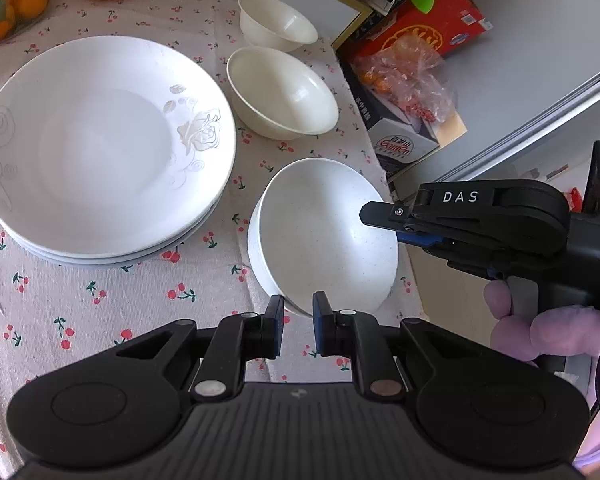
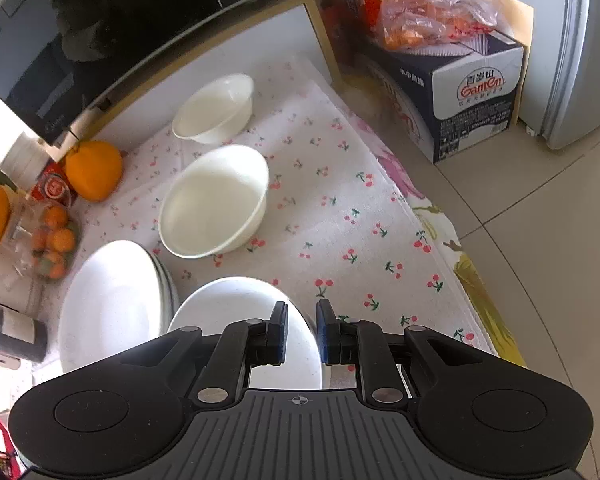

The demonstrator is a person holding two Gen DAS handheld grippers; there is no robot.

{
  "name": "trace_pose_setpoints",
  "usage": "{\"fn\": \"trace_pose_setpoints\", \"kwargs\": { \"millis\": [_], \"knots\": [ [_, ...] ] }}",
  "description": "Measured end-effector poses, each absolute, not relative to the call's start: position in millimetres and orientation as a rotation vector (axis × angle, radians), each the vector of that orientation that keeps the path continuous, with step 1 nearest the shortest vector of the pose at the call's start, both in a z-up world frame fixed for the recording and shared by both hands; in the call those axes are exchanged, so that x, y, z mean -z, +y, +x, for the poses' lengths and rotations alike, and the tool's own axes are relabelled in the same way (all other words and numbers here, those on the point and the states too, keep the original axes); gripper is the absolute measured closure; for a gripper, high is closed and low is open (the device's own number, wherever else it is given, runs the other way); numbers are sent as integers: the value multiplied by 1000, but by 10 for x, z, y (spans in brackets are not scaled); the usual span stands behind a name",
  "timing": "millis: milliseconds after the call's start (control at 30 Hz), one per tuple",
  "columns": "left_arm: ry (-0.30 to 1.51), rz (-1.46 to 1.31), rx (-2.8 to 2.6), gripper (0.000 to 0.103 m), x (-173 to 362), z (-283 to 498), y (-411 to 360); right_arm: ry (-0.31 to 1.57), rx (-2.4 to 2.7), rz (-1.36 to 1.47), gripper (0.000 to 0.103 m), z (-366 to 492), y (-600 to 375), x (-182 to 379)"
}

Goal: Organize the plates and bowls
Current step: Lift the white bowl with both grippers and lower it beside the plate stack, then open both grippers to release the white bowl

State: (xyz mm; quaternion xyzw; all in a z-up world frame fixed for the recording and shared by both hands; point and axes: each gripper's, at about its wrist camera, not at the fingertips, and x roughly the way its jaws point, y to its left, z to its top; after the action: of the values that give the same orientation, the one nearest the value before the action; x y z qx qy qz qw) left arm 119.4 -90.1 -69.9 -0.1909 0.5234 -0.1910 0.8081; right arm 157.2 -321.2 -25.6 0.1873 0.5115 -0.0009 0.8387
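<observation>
Speckled white bowl point(image 1: 324, 236) stands on the cloth-covered surface point(image 1: 112, 292), near its right edge, directly ahead (12 o'clock) of the left gripper point(image 1: 298, 330). That gripper's jaws are spread a little and hold nothing; the bowl's near rim lies just beyond their tips. The right gripper point(image 1: 380, 220) reaches in from 3 o'clock, its tip over the bowl's right rim. In the right wrist view its jaws stand narrowly apart with the rim seen between them; whether they pinch it cannot be told.

Judged nearer to a grasp: the right gripper.

Count: three bowls, namely the speckled one, a cream bowl point(image 1: 282, 94) at 12 o'clock beyond it, and a smaller cream bowl point(image 1: 276, 20) farther still. One plate stack point(image 1: 104, 148) at 10 o'clock, seemingly three plates.
</observation>
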Motion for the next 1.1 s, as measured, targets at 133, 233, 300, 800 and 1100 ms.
{"fn": "trace_pose_setpoints", "kwargs": {
  "millis": [133, 233, 300, 800, 1100],
  "knots": [
    [1126, -410, 409, 89, 722, 1193, -902, 1092, -1, 386, 86, 1599, -3182, 289],
    [1123, -409, 414, 89, 708, 1213, -927, 1091, 1, 379, 86, 1609, -3169, 297],
    [1123, -410, 420, 89, 706, 1208, -923, 1093, 3, 382, 86, 1614, -3174, 308],
    [1122, -367, 438, 69, 657, 1210, -900, 1106, -2, 435, 78, 1636, -3229, 334],
    [1134, -311, 444, 38, 606, 1203, -868, 1093, -4, 473, 50, 1627, -3268, 313]
  ]
}}
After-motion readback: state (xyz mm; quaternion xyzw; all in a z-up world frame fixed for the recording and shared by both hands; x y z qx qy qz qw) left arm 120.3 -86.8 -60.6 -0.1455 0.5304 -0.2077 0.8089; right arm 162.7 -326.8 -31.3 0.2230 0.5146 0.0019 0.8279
